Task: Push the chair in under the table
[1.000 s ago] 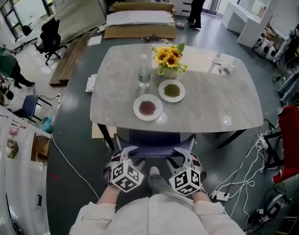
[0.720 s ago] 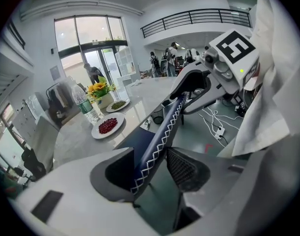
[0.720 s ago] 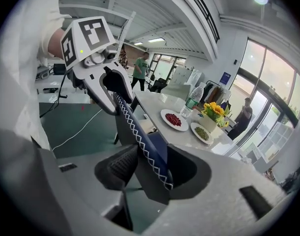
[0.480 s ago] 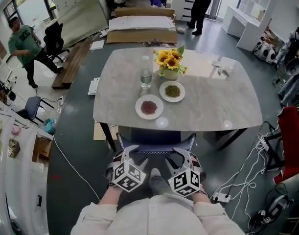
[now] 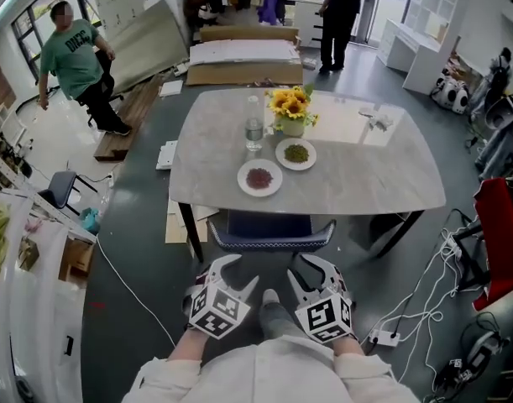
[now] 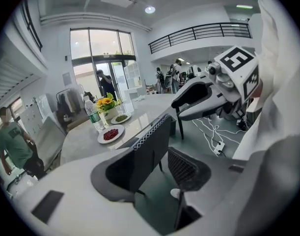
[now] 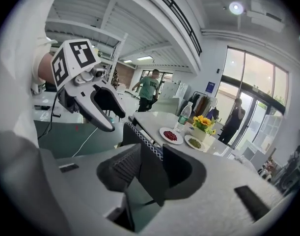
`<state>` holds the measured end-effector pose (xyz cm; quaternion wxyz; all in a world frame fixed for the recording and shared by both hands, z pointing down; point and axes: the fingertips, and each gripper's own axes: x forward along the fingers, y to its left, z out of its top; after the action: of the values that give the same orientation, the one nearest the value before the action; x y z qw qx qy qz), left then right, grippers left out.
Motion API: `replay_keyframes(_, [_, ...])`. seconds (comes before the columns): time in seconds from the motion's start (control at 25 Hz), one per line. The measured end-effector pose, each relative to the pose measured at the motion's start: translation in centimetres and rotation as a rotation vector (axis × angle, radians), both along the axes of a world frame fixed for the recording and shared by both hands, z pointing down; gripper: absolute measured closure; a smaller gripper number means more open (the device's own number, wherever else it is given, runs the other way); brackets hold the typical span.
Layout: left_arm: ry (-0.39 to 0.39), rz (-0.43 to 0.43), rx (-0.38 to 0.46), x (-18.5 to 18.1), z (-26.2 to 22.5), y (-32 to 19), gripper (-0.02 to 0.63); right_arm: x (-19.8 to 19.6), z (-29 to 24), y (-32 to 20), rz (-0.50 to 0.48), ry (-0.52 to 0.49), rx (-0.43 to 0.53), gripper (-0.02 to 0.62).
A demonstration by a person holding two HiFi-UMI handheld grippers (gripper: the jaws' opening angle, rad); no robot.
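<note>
Jaws on the left gripper (image 5: 238, 273) stand wide apart with nothing pinched; in the left gripper view, only the chair (image 5: 269, 225) and grey floor show through the gap. On the right gripper (image 5: 300, 271) the jaws have just been closing, yet they are still parted and press on nothing: the chair's back is seen between them but lies beyond the pads. Both grippers hover side by side in front of the person's body, near the chair and not touching it.

Pushed in at the near edge of the marble-topped table (image 5: 365, 170), the chair has its seat under the top, and only its curved back and a strip of blue seat show. White zigzag stitching runs along the back's edge in both gripper views.

A plate of red bits (image 5: 259, 177), a plate of green bits (image 5: 295, 153), a water bottle (image 5: 254, 124) and a vase of sunflowers (image 5: 291, 107) sit on the table. A power strip with white cables (image 5: 380, 337) lies on the floor to the right. A person in a green shirt (image 5: 75, 53) stands far left.
</note>
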<state>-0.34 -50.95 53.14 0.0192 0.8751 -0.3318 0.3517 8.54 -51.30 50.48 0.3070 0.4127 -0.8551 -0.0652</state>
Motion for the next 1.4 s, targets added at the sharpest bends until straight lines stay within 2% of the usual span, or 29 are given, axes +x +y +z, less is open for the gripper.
replay_keyframes(0.08, [0.052,0.001,0.011,0.0,-1.2,1.6,0.391,-0.4,-1.2,1.7,0.013,-0.040,0.014,0.480])
replay_keyframes(0.32, [0.309,-0.017,-0.002,0.2,-4.8,6.8,0.393,-3.1,-6.2,8.1,-0.034,-0.154,0.059,0.512])
replay_keyframes(0.4, [0.374,-0.016,0.007,0.4,-6.0,8.3,0.403,-3.2,-6.9,9.6,-0.025,-0.164,0.080,0.528])
replay_keyframes(0.52, [0.459,-0.008,-0.011,0.7,-7.3,10.2,0.410,-2.8,-6.7,11.1,0.003,-0.168,0.057,0.541])
replay_keyframes(0.88, [0.569,0.026,-0.005,1.4,-10.7,13.0,0.439,-1.4,-8.0,13.1,0.060,-0.273,0.000,0.569])
replay_keyframes(1.2, [0.638,0.009,0.052,3.1,-14.0,14.1,0.554,-0.6,-11.8,14.8,0.016,-0.406,0.023,0.583])
replay_keyframes(1.32, [0.639,-0.010,0.042,3.9,-14.4,14.5,0.574,-0.4,-12.9,15.3,-0.005,-0.447,0.023,0.583])
replay_keyframes(1.4, [0.668,-0.022,0.028,4.7,-14.6,14.5,0.580,-0.1,-13.2,15.2,-0.012,-0.459,0.028,0.584])
